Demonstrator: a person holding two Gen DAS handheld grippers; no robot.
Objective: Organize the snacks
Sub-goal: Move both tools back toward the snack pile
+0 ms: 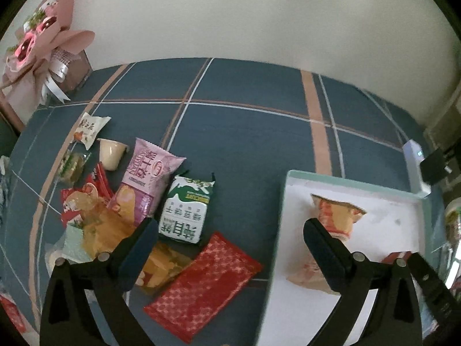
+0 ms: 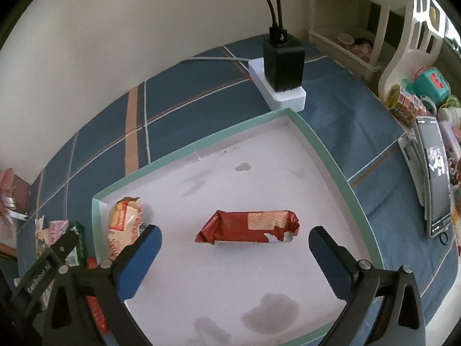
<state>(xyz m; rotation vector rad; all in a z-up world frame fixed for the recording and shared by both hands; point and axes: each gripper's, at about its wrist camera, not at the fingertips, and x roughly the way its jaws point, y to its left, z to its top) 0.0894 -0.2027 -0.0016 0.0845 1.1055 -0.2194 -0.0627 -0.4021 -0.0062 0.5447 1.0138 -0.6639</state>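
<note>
Two snacks, the red pack [image 2: 247, 227] and the orange pack [image 2: 124, 216], lie in the box [image 2: 325, 155]; with both hand-held grippers, left [image 1: 230, 238] and right [image 2: 234, 243], open and empty, approach the pile [image 1: 138, 201] squarely.

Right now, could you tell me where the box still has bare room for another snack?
The box is bare across its far half, between the red biscuit pack and the corner by the power strip. Its near floor is also free, though stained. The orange packet fills the left corner. Outside, the pile around the green pouch is crowded.
</note>
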